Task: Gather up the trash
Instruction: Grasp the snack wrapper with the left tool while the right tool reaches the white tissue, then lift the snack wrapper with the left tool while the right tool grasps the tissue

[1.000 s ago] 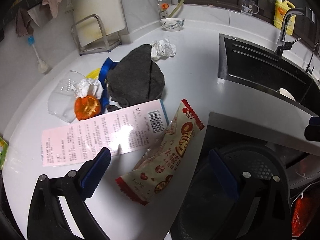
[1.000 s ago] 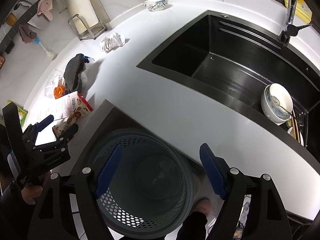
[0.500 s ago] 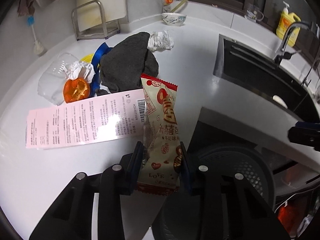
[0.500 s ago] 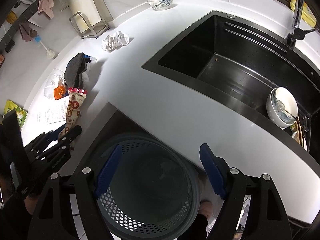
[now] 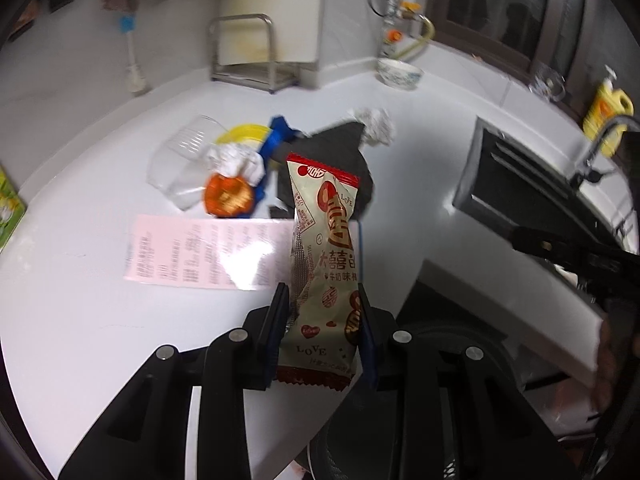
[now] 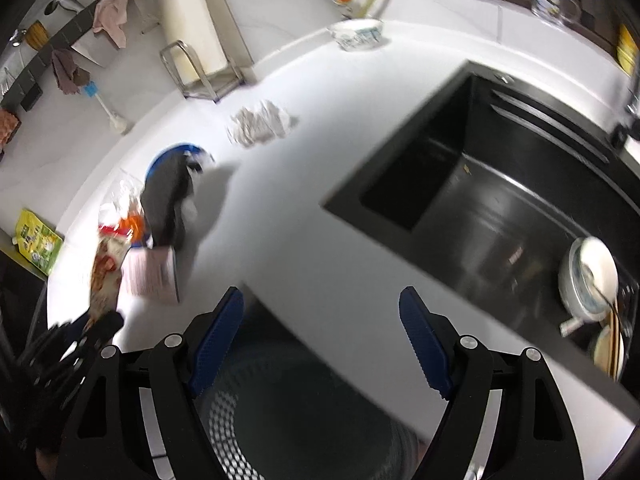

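My left gripper [image 5: 322,326] is shut on a cream and red snack wrapper [image 5: 326,264] and holds it upright above the counter edge; the wrapper also shows in the right wrist view [image 6: 105,276]. My right gripper [image 6: 320,340] is open and empty above the dark perforated trash bin [image 6: 288,420], which also shows low in the left wrist view [image 5: 404,432]. On the white counter lie a pink paper slip [image 5: 208,256], an orange wrapper [image 5: 228,198], crumpled tissue [image 5: 234,158], a clear plastic cup [image 5: 180,164] and another crumpled paper [image 5: 374,124].
A dark grey cloth [image 5: 332,148] lies over a blue and yellow item [image 5: 276,140]. A black sink [image 6: 500,200] with bowls [image 6: 588,280] is to the right. A metal rack [image 5: 248,56], a patterned bowl [image 5: 400,72] and a yellow bottle [image 5: 608,116] stand at the back.
My left gripper closed on the snack wrapper and lifted it off the counter, standing it upright. My right gripper stayed open over the bin, drifting slightly toward the counter.
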`<action>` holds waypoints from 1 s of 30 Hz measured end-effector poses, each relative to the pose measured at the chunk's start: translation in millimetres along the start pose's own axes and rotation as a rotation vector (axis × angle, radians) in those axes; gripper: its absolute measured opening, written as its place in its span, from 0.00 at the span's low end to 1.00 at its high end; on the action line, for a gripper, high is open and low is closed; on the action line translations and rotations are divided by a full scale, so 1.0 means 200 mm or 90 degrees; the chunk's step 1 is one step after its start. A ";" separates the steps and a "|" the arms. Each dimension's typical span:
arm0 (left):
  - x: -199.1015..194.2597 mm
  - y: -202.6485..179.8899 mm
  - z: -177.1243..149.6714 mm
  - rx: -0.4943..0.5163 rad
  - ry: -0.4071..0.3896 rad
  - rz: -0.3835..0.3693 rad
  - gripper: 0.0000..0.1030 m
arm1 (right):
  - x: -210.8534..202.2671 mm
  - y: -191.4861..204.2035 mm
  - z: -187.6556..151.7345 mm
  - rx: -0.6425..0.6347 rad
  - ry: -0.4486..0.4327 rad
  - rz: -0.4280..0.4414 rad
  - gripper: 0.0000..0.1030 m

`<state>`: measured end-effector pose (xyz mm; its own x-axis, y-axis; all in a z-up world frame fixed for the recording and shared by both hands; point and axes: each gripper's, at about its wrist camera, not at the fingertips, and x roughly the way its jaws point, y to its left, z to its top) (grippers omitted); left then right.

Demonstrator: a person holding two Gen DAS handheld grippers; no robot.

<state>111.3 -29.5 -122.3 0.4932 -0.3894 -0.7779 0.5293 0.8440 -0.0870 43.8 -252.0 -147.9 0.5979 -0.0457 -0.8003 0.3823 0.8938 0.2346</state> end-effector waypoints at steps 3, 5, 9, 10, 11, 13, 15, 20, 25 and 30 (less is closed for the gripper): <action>-0.05 0.04 0.03 -0.012 -0.012 0.019 0.31 | 0.08 0.07 0.14 -0.045 -0.020 0.013 0.74; -0.08 0.08 0.07 -0.024 -0.019 0.036 0.31 | 0.12 0.11 0.23 -0.077 -0.032 0.018 0.74; -0.12 0.18 0.12 -0.050 -0.033 0.059 0.31 | 0.25 0.19 0.45 -0.147 -0.041 0.053 0.74; -0.13 0.21 0.14 -0.056 -0.037 0.065 0.31 | 0.29 0.21 0.50 -0.166 -0.034 0.068 0.74; -0.14 0.23 0.15 -0.060 -0.040 0.069 0.31 | 0.32 0.23 0.54 -0.184 -0.031 0.078 0.75; -0.15 0.29 0.18 -0.069 -0.046 0.078 0.31 | 0.41 0.27 0.63 -0.223 -0.027 0.077 0.80; -0.15 0.33 0.20 -0.079 -0.049 0.085 0.31 | 0.48 0.30 0.68 -0.249 -0.021 0.081 0.80; -0.13 0.44 0.24 -0.110 -0.046 0.092 0.31 | 0.64 0.37 0.78 -0.308 0.008 0.100 0.80; -0.12 0.49 0.26 -0.121 -0.052 0.101 0.31 | 0.79 0.45 0.84 -0.390 0.029 0.055 0.80; -0.12 0.53 0.28 -0.130 -0.053 0.107 0.31 | 0.91 0.44 0.89 -0.380 0.073 0.078 0.80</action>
<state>194.3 49.4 -78.9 0.6212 -0.2600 -0.7393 0.2894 0.9528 -0.0918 312.7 -261.2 -175.1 0.5198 0.0918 -0.8494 -0.1636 0.9865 0.0065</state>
